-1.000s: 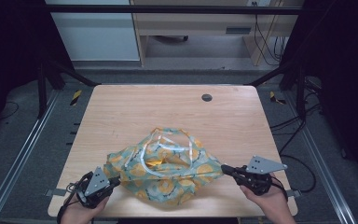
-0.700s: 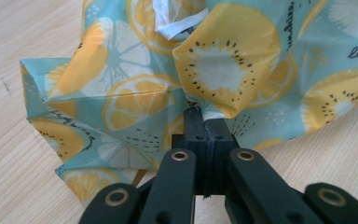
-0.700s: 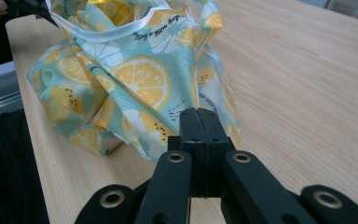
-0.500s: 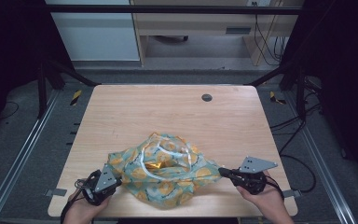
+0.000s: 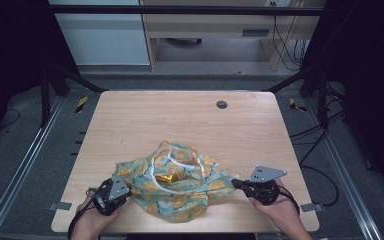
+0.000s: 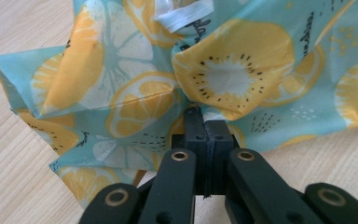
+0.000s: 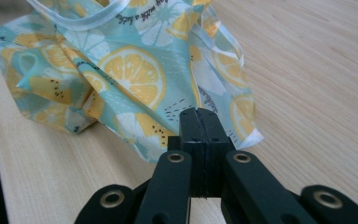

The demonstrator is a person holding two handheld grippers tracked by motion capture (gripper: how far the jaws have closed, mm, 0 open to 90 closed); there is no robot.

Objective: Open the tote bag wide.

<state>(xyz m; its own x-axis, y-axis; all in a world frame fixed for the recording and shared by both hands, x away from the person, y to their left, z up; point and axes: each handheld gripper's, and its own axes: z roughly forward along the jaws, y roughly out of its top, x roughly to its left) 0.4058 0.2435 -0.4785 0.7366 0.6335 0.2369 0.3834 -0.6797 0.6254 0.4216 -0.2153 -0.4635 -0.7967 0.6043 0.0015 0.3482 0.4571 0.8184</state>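
Left gripper (image 5: 121, 188) pinches the lemon-print cloth (image 5: 175, 180) at its left end, right gripper (image 5: 238, 184) pinches the right end, jaws shut on fabric. I read the cloth bunched between them near the table's (image 5: 180, 120) front edge, long axis left-right; pulling apart should stretch it.

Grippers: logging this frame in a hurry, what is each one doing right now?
Left gripper: jaws shut on the fruit-print bag.
Right gripper: jaws shut on the bag's other edge.
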